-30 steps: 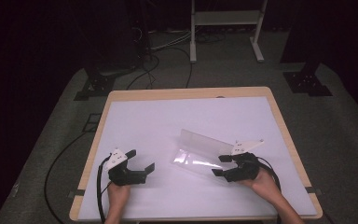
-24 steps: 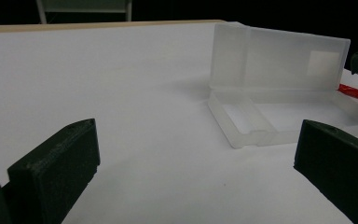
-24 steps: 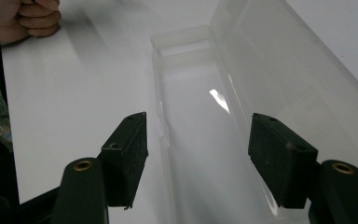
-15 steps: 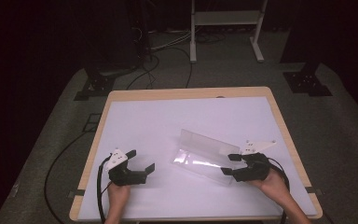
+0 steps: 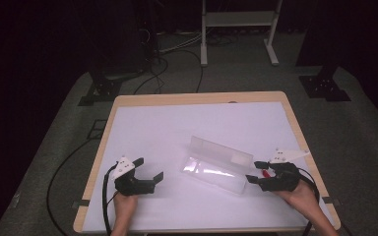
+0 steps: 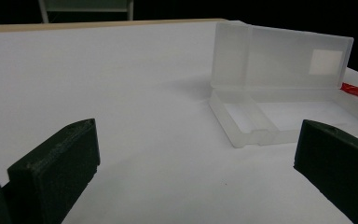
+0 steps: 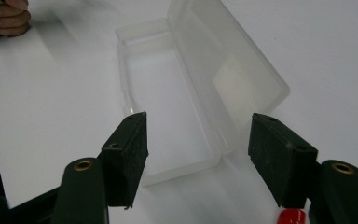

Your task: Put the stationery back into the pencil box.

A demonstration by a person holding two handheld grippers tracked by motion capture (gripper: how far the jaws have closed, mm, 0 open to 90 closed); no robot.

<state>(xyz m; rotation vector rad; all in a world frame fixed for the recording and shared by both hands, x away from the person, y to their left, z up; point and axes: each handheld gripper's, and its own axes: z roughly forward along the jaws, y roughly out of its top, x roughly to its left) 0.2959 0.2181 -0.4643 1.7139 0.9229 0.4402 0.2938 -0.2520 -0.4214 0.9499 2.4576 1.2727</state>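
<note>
Both my grippers, left (image 5: 147,169) and right (image 5: 256,172), rest with fingers spread, flanking the open translucent plastic case (image 5: 216,167) on the tabletop (image 5: 177,123).

Open case (image 5: 216,166) sits on table (image 5: 177,123), right of centre, toward the near edge, lid standing along its far side. Left gripper (image 5: 147,169) near the near-left corner, well apart from case. Right gripper (image 5: 256,172) just off the case's right end, near the right edge. Pen (image 5: 265,173) lies between right gripper's jaws.
</note>
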